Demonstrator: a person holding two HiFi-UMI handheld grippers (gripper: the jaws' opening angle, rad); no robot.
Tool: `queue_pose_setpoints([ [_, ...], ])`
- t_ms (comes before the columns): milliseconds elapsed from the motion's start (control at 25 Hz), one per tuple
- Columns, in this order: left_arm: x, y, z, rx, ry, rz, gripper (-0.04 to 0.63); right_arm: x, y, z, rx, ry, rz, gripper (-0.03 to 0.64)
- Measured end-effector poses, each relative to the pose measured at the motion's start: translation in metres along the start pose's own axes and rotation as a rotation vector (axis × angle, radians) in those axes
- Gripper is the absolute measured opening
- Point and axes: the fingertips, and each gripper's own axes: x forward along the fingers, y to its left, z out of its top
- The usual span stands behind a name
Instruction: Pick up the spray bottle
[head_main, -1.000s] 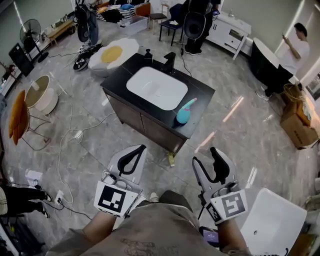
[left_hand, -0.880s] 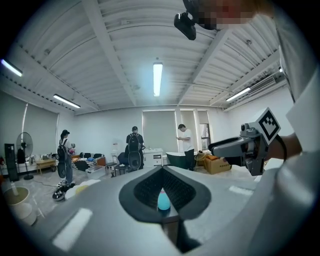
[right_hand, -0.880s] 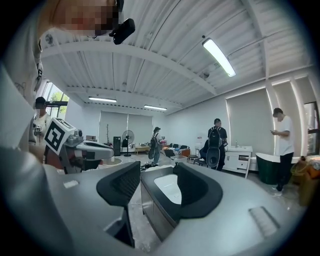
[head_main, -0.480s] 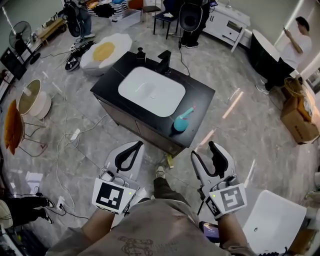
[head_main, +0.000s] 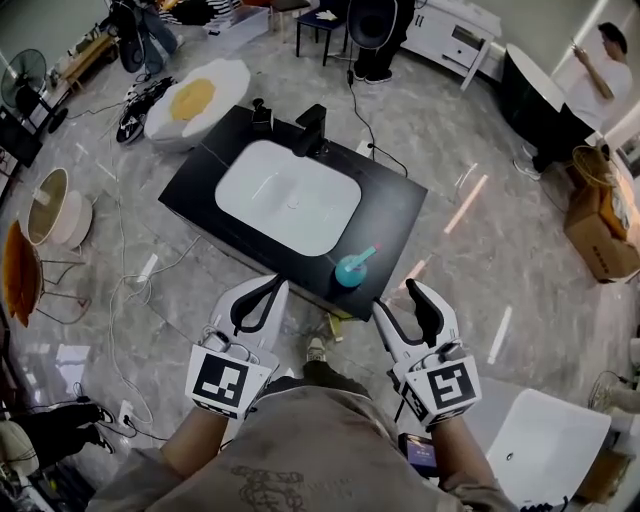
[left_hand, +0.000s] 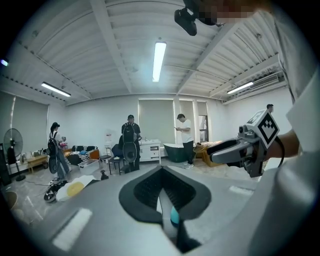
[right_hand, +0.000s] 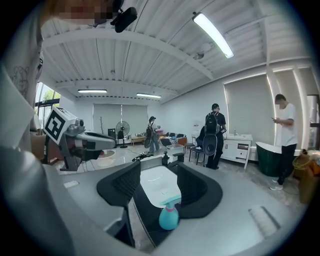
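The spray bottle (head_main: 350, 268), teal with a pink neck and trigger, stands upright near the front right corner of the black vanity top (head_main: 392, 215). My right gripper (head_main: 400, 303) is open and empty just short of that corner, slightly right of the bottle. Between its pads in the right gripper view the bottle (right_hand: 169, 215) shows ahead, with the right gripper (right_hand: 157, 176) well apart from it. My left gripper (head_main: 274, 290) is shut and empty at the counter's front edge, left of the bottle. Only a teal sliver of the bottle (left_hand: 174, 216) shows in the left gripper view, below the left gripper (left_hand: 160, 172).
A white basin (head_main: 290, 195) is set in the vanity top, with a black faucet (head_main: 308, 130) and a soap dispenser (head_main: 261, 113) behind it. Cables (head_main: 128, 290) run over the floor at left. A white tub (head_main: 545, 440) sits at lower right. People stand at the far side.
The vanity and bottle have come much nearer in the head view. Both grippers have advanced toward the counter's front edge. Their jaws look unchanged.
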Motion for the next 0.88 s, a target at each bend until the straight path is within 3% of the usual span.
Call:
queue_pose_setpoints([
  [400,0.056,0.004,-0.005,0.021,0.049,-0.044,0.0,0.028,-0.038,-0.02,0.036,0.036,-0.019,0.242],
  [880,0.085,0.006,-0.019,0.055,0.102,-0.096,0.0,0.035,-0.049,-0.039,0.07,0.049,-0.044,0.252],
])
